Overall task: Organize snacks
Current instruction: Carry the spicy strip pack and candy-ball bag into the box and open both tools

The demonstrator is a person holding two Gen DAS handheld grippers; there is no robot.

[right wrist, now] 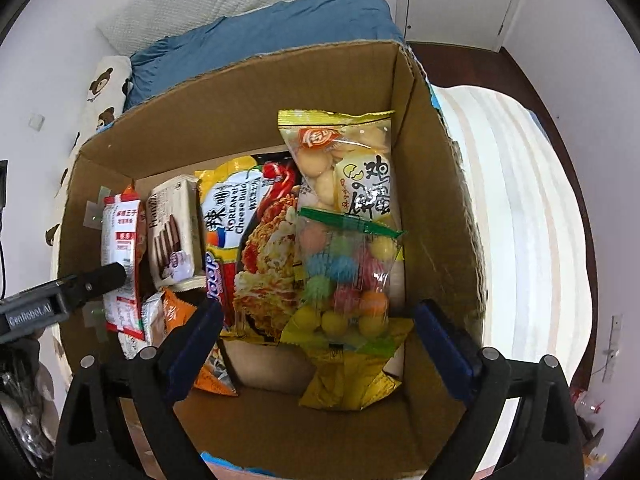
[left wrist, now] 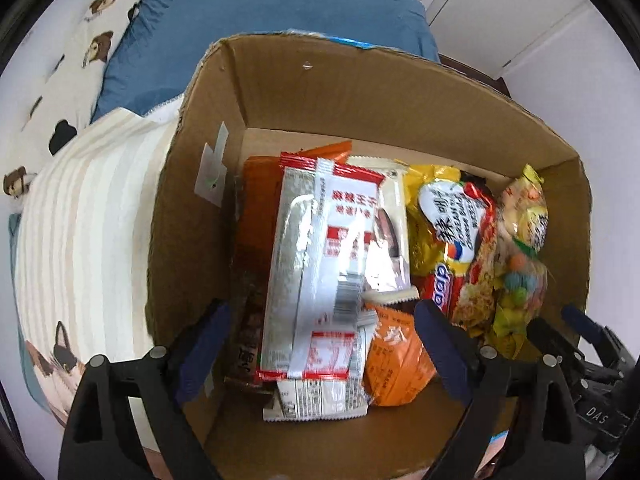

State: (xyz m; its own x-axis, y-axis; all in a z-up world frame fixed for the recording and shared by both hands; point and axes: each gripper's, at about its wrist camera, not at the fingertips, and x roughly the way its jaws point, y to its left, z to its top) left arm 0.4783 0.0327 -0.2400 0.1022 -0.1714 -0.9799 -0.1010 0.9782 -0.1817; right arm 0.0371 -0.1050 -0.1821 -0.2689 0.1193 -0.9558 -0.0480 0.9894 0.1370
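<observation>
Both the left gripper [left wrist: 322, 344] and right gripper [right wrist: 318, 344] have black frames, silver screws and dark-blue padded jaws.

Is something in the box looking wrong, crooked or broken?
Nothing is spilled or torn. In the cardboard box the packets stand in a row, but an orange packet and a yellow packet lie flat on the bottom, out of the row.
</observation>
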